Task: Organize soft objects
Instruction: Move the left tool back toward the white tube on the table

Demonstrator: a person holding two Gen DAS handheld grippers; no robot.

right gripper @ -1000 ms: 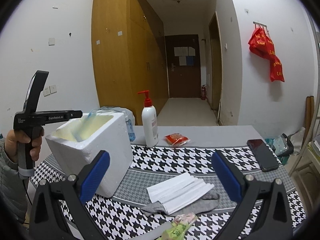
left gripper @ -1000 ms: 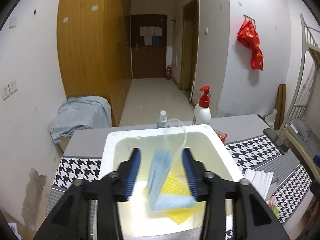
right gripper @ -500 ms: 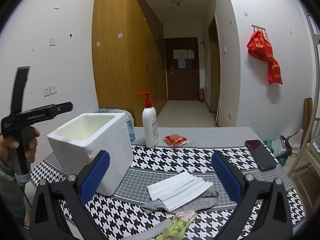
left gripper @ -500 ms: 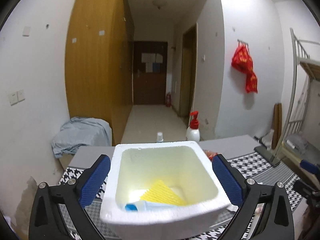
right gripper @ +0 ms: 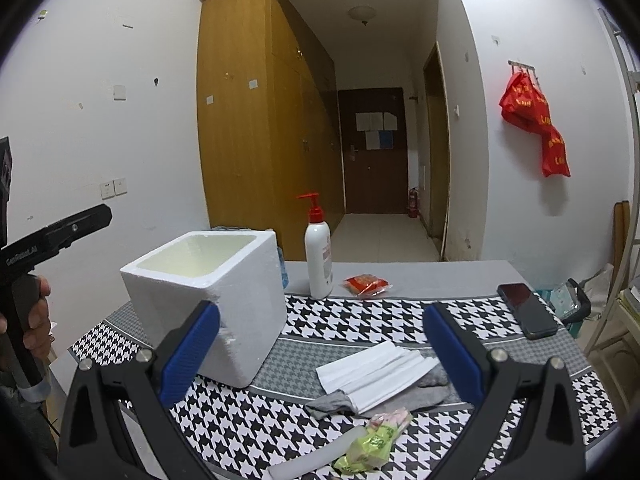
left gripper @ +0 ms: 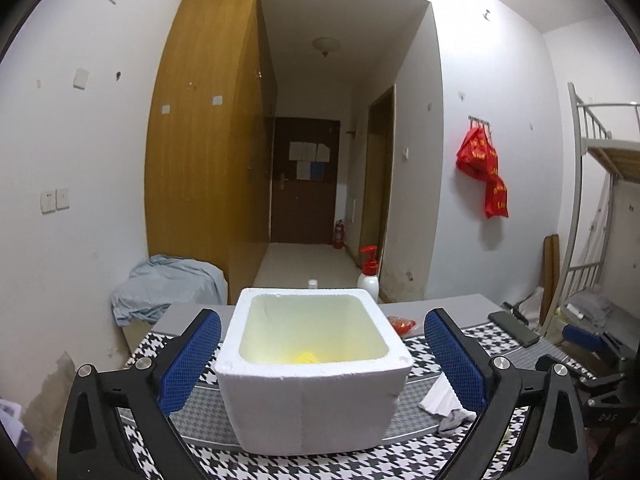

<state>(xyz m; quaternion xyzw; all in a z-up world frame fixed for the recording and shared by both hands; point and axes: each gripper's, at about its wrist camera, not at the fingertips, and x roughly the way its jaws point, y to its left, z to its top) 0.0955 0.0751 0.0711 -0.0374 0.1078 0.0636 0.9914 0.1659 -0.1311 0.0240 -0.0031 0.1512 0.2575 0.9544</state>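
A white foam box (left gripper: 316,364) stands on the houndstooth table; it also shows in the right wrist view (right gripper: 208,300). A bit of a yellow mesh item (left gripper: 304,357) shows inside it. My left gripper (left gripper: 320,364) is open and empty, held back in front of the box. My right gripper (right gripper: 320,360) is open and empty above the table's front. A white folded mask (right gripper: 376,372) lies on a grey sock (right gripper: 432,384) between its fingers. A green and pink soft packet (right gripper: 372,440) lies near the front edge.
A pump bottle (right gripper: 318,252) and a red snack packet (right gripper: 366,283) stand behind the box. A black phone (right gripper: 527,310) lies at the right. The left gripper's body and the hand holding it (right gripper: 36,264) show at the left. A bed frame stands at the far right.
My left gripper opened and released a blue packet into the foam box, then pulled up and back. The right gripper stayed nearly still.
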